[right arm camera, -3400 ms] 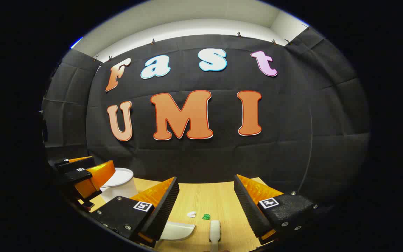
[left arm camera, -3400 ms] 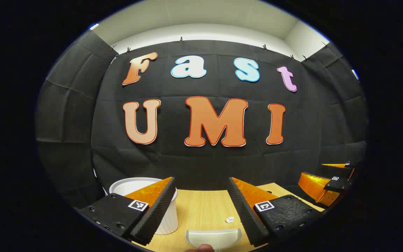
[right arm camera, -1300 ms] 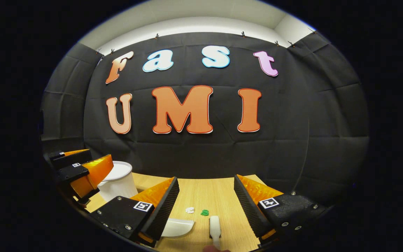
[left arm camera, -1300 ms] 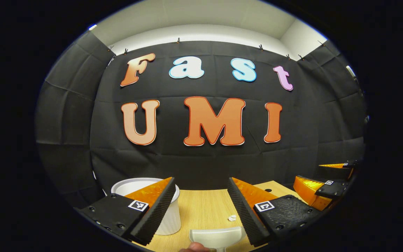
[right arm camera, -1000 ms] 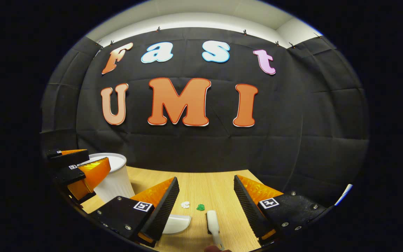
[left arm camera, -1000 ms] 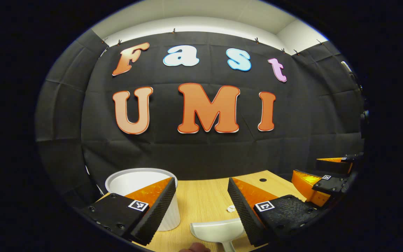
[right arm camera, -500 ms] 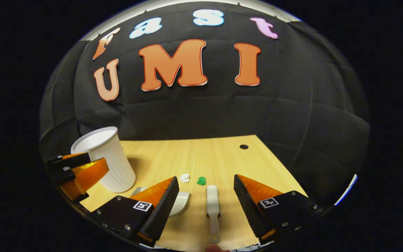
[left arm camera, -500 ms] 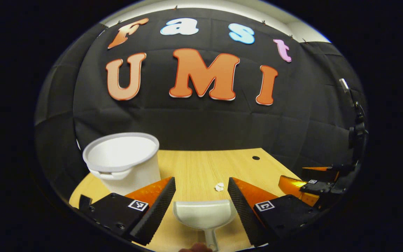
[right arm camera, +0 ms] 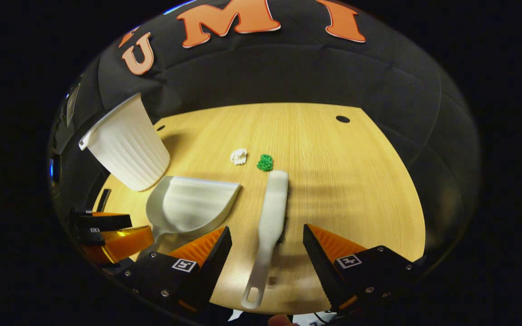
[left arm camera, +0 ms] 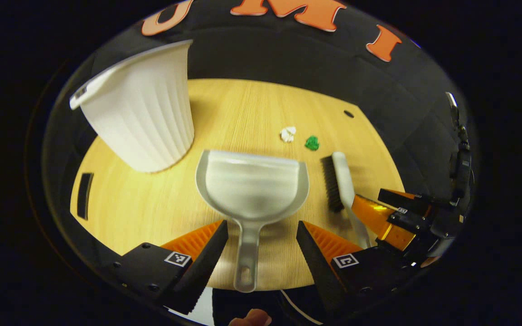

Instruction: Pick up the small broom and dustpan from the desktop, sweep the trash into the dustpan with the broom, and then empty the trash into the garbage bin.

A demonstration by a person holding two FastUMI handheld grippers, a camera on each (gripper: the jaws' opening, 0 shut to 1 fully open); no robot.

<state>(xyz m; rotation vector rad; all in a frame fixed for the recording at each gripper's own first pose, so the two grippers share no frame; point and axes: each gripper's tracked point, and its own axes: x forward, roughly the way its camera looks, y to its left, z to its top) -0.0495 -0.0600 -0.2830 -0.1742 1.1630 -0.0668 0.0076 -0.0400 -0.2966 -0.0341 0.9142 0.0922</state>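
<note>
A white dustpan (left arm camera: 252,190) lies flat on the wooden desk (left arm camera: 252,104), handle toward me. My left gripper (left arm camera: 261,235) hovers open above that handle, one finger on each side, not touching. The white broom (right arm camera: 272,213) with dark bristles lies beside the pan; my right gripper (right arm camera: 266,242) is open over its handle. A white paper scrap (right arm camera: 239,156) and a green scrap (right arm camera: 265,162) sit just beyond the broom head. In the left gripper view the broom (left arm camera: 340,181) runs under the right gripper (left arm camera: 392,213).
A white ribbed garbage bin (left arm camera: 141,122) stands at the desk's left, close to the dustpan's far corner; it is also in the right gripper view (right arm camera: 127,147). A small round hole (right arm camera: 342,119) marks the desk's far right. Black cloth walls the booth behind.
Both grippers have tilted down from facing the wall to looking down on the desk. The dustpan and broom handles now lie between the open fingers. Nothing on the desk has moved.
</note>
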